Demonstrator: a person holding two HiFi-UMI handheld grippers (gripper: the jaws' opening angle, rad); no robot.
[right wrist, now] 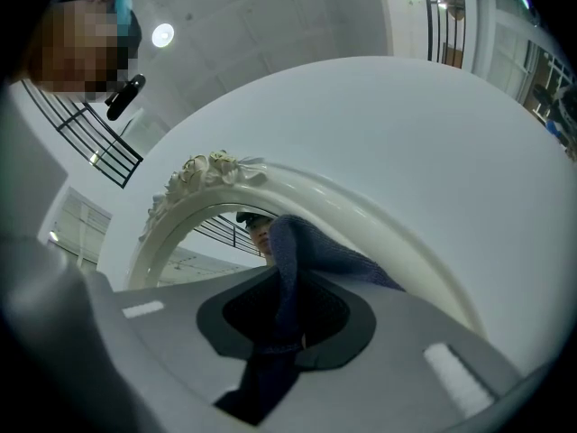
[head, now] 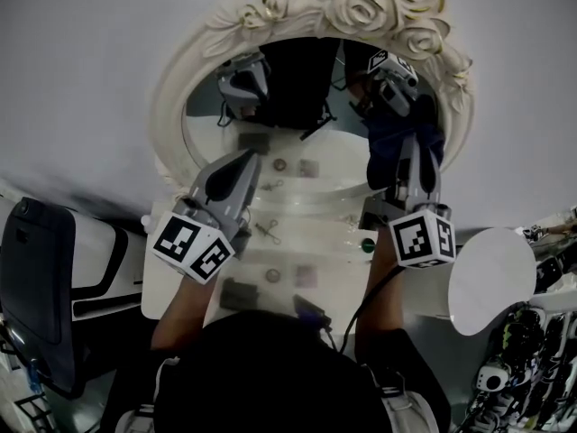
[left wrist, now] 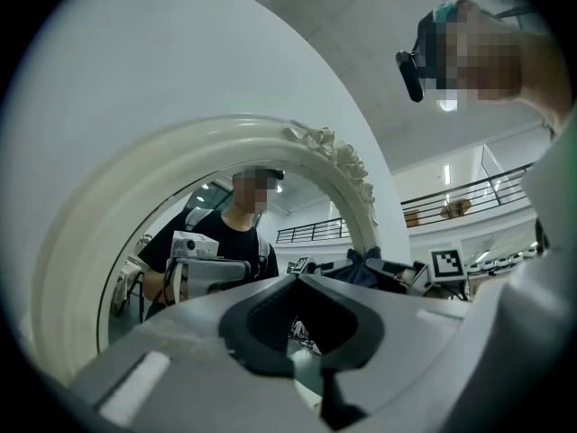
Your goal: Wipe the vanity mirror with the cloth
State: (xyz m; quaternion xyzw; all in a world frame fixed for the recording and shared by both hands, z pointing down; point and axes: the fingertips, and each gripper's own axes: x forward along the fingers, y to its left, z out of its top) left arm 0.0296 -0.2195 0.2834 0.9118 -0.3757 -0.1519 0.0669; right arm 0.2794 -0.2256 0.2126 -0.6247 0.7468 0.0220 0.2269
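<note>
Right gripper (right wrist: 290,336) pinches the cloth (right wrist: 302,251), seemingly pressed to the mirror (head: 176,97)

Right hand-held gripper (right wrist: 297,336): jaws pinched together on a dark blue knitted cloth (right wrist: 311,262). The cloth runs up from the jaws and lies against the lower edge of the mirror (right wrist: 203,242). Cream oval frame (right wrist: 379,224), with carved roses (right wrist: 203,171) at its top. White round panel (right wrist: 415,124) behind. Ceiling lights (right wrist: 162,34) and a black railing (right wrist: 99,147) at upper left.
</note>
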